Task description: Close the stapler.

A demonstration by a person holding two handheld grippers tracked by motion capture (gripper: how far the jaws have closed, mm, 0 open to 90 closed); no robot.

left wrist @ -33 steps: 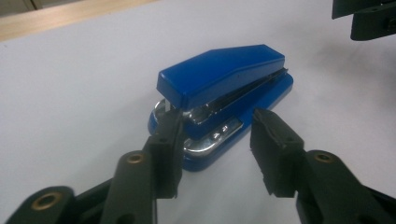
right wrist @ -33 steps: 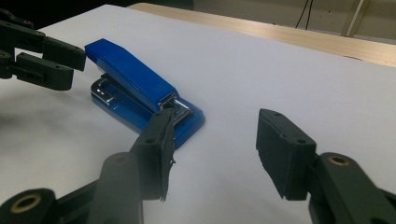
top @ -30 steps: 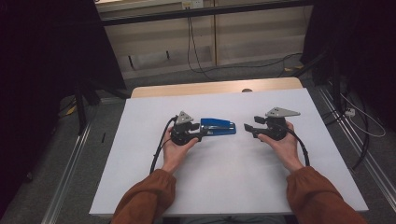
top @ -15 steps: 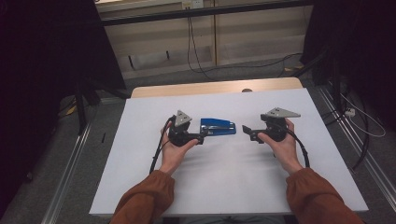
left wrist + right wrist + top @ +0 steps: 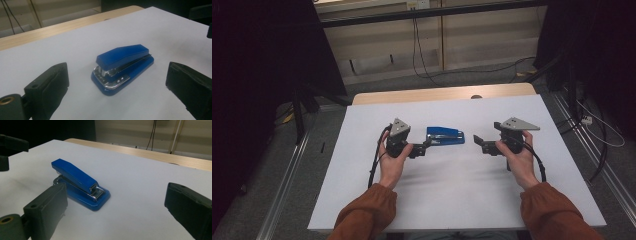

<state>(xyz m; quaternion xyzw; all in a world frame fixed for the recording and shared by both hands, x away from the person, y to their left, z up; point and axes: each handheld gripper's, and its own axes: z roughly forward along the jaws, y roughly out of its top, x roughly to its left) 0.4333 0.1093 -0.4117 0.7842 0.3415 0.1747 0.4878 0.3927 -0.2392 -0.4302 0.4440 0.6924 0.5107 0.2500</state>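
Note:
A blue stapler [image 5: 445,135] lies flat on the white table top [image 5: 452,200], between my two grippers. My left gripper [image 5: 424,146] is just left of its near end and a little above the table. Its jaws have just been opening, stand wide and hold nothing. In the left gripper view the stapler [image 5: 122,68] lies ahead of that gripper [image 5: 117,67], beyond the pads. My right gripper [image 5: 479,144] is a short gap to the right of the stapler, its jaws also just opened and empty. In the right gripper view the stapler [image 5: 80,183] lies ahead and to the left of this gripper [image 5: 117,188].
A wooden strip [image 5: 437,94] runs along the table's far edge. Metal rails [image 5: 287,185] flank the table on the floor. Cables [image 5: 597,135] trail on the right. Dark curtains hang at both sides.
The left gripper has drawn back to the left, off the stapler, and its jaws have spread. The stapler lies where it was. The right gripper has hardly moved.

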